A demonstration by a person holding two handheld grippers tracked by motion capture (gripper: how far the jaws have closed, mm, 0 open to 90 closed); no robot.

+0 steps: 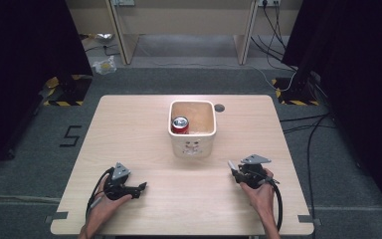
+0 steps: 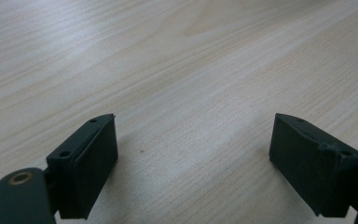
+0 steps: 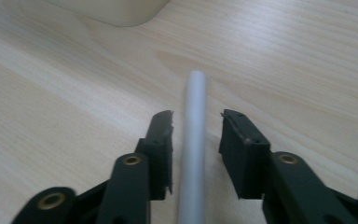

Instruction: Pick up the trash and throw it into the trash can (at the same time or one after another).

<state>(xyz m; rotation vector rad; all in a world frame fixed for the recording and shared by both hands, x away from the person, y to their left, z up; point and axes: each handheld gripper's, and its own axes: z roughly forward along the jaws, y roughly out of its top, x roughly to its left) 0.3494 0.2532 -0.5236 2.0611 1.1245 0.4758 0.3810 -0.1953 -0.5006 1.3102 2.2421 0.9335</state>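
Jaws first, in the high view: we hold the left gripper [image 1: 140,188] low over the near-left part of the wooden table [image 1: 129,129], and at this range we cannot read its opening; the right gripper [image 1: 235,168] sits at the near right, with a short pale stick end protruding from its tip toward the centre of the table. A cream square tub [image 1: 193,148] stands mid-table, slightly toward the far side; a red drinks can [image 1: 180,124] stands upright in its near-left corner; the tub lies ahead of both grippers, and the right gripper appears slightly nearer to it.

Left gripper view: the left gripper [image 2: 193,140] shows both jaws spread wide, with bare wood grain between them and nothing held.

Right gripper view: the right gripper [image 3: 196,126] shows its jaws narrowed, standing either side of a plain grey-white rod [image 3: 193,130]; a thin gap shows on each side of the rod, so we judge the grip loose or not fully closed, and we cannot confirm contact; the rod's long axis runs along the jaws and extends forward past the tips; it is smooth, matte and round in section; the rounded corner of the tub [image 3: 121,11] lies ahead and to the left of the rod's tip.
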